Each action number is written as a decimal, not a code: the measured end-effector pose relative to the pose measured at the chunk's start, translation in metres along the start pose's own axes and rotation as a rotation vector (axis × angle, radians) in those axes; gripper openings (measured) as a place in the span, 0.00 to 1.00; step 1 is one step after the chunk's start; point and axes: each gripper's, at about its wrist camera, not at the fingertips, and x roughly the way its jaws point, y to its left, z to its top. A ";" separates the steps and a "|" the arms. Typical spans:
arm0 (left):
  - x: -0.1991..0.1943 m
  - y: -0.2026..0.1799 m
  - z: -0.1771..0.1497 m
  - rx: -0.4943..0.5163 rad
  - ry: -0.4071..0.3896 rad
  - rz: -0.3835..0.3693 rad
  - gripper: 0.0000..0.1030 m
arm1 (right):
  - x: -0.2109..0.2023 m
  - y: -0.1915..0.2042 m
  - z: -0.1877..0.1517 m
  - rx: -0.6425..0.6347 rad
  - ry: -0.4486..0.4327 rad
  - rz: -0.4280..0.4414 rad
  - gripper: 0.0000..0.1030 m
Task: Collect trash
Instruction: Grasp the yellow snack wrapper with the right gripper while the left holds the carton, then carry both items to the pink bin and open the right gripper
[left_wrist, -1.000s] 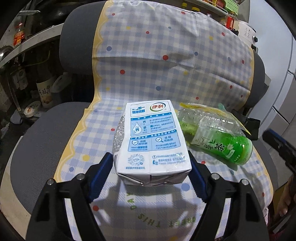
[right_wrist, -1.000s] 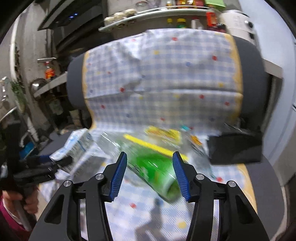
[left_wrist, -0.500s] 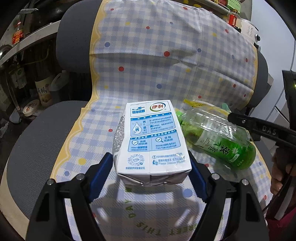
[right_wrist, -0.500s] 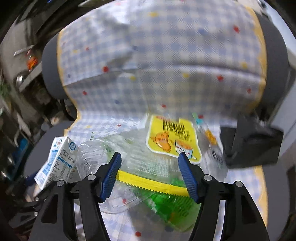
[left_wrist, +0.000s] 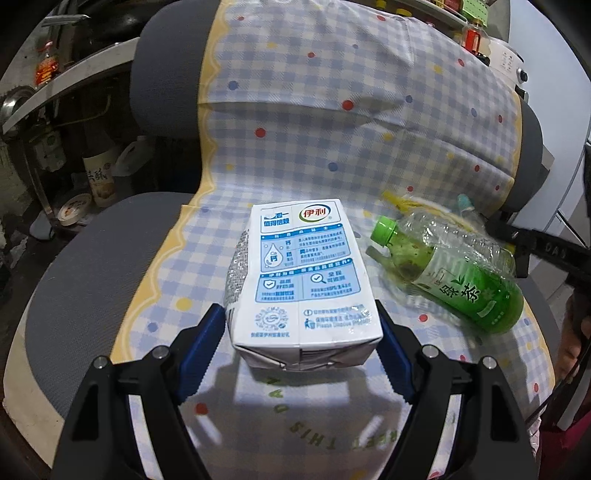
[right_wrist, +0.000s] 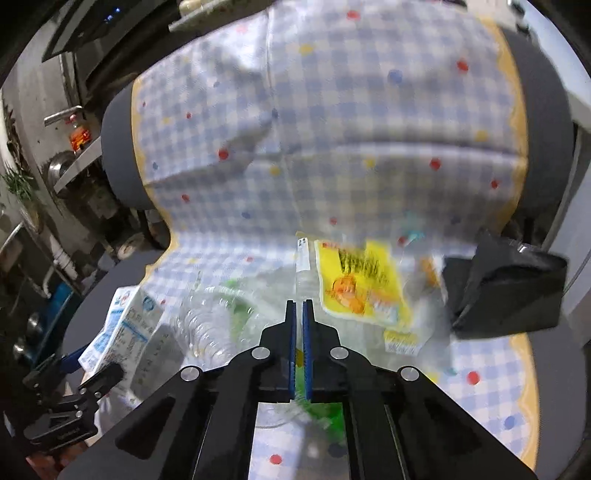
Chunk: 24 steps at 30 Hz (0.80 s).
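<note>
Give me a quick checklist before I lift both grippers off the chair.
1. Left gripper clamped on milk carton: ok, pads on both sides.
2. Right gripper shut: ok.
3. Yellow snack wrapper pinched by right gripper: cannot tell, blurred.
4. Green tea bottle capped: ok; it lies loose on the seat cover.
5. Trash bin in view: not ok, none seen.

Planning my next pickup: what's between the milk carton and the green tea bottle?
Only bare checked cloth lies between milk carton and green tea bottle, in the left wrist view.
</note>
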 end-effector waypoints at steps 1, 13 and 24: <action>-0.004 0.001 0.000 0.001 -0.008 0.008 0.74 | -0.011 0.000 0.003 -0.002 -0.038 0.006 0.03; -0.067 -0.031 0.008 0.062 -0.157 -0.112 0.74 | -0.151 -0.010 -0.003 0.040 -0.356 -0.021 0.02; -0.099 -0.170 -0.026 0.317 -0.217 -0.399 0.74 | -0.259 -0.082 -0.110 0.217 -0.400 -0.230 0.02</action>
